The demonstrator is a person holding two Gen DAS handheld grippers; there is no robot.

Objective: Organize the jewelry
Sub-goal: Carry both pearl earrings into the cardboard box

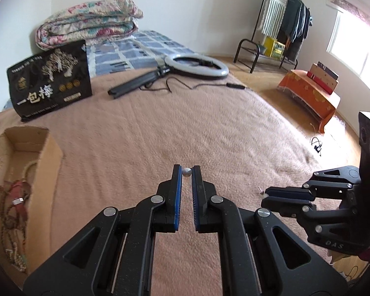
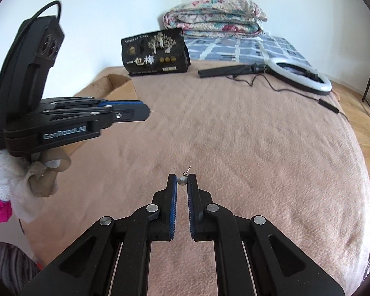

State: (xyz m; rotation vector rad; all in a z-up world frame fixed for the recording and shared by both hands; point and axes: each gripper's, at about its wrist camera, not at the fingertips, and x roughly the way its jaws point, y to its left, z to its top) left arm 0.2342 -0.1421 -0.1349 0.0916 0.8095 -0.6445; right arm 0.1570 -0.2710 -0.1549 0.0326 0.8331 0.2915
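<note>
My left gripper [image 1: 187,167] is shut on a small pearl stud earring [image 1: 187,172], pinched at its fingertips above the pink blanket. In the same way, my right gripper [image 2: 182,176] is shut on a second pearl stud [image 2: 182,181], whose thin post sticks up past the tips. In the left wrist view the right gripper [image 1: 265,197] is at the right, level with the left one. The left gripper [image 2: 148,113] shows at the left in the right wrist view, with a pin poking from its tip. An open cardboard box [image 1: 49,153] at the left holds several bead necklaces [image 1: 12,204].
A pink blanket [image 2: 234,148] covers the bed. At the back stand a black snack bag [image 1: 49,81], a ring light on a folded tripod [image 1: 197,65] with its cable, and a folded floral quilt [image 1: 86,22]. A clothes rack [image 1: 283,24] and an orange-covered bench [image 1: 308,93] are on the floor at the right.
</note>
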